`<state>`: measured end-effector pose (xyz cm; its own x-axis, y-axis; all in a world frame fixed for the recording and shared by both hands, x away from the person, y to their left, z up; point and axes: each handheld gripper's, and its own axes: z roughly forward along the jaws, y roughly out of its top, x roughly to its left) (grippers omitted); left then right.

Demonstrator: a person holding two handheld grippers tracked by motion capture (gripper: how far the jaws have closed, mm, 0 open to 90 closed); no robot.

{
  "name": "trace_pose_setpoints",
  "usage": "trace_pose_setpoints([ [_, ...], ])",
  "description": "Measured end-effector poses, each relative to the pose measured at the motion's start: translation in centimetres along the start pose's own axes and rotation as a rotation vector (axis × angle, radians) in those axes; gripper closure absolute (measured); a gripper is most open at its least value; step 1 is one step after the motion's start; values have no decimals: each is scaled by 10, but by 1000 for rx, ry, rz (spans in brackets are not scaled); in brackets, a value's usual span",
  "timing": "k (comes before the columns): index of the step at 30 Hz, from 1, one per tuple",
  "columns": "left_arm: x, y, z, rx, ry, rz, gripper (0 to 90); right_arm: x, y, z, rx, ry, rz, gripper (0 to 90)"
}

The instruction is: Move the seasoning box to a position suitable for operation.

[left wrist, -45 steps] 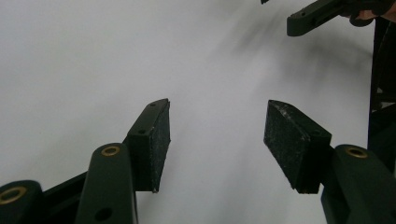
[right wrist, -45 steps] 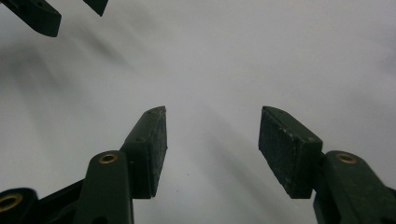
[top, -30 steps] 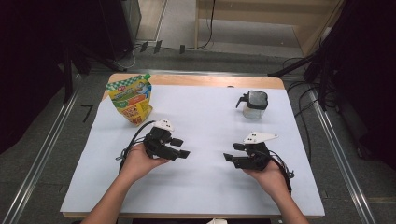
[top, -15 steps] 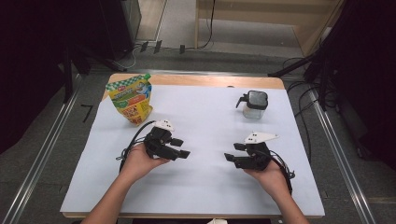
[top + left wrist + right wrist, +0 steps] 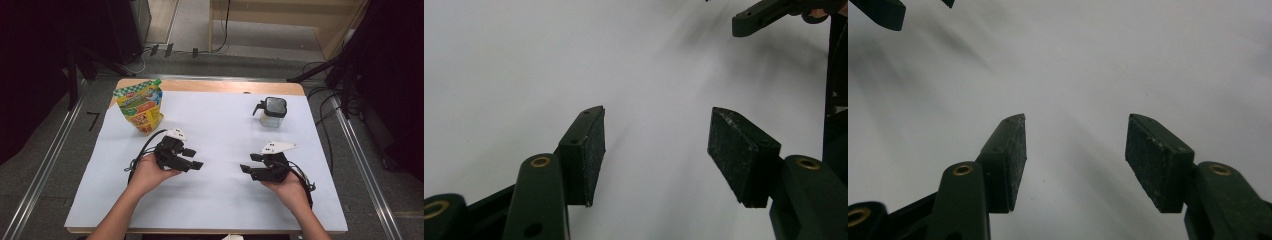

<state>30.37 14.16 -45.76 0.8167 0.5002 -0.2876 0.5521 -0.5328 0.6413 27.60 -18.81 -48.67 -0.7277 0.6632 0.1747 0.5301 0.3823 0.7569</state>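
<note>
High view, containers: a yellow-green pouch (image 5: pixel 138 106) stands near the far left corner of the white table (image 5: pixel 220 125); a small clear jug (image 5: pixel 273 112) with a dark lid stands far right, contents not discernible.
High view, grippers: left gripper (image 5: pixel 193 158) and right gripper (image 5: pixel 248 164) face each other near the front edge, bare tabletop between them.
Left gripper view: jaws spread apart, nothing between; the other gripper's jaw tip at upper right.
Right gripper view: jaws spread apart over bare white surface, holding nothing.

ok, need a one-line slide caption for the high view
Both grippers, left and right, open and facing each other on the white table; pouch and jar untouched.
</note>
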Motion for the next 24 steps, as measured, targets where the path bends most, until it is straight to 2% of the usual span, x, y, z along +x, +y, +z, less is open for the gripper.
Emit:
trace_pose_setpoints([
  [24, 0, 0, 1, 12, 3, 5, 407, 0, 0, 0, 1, 3, -3, 425],
])
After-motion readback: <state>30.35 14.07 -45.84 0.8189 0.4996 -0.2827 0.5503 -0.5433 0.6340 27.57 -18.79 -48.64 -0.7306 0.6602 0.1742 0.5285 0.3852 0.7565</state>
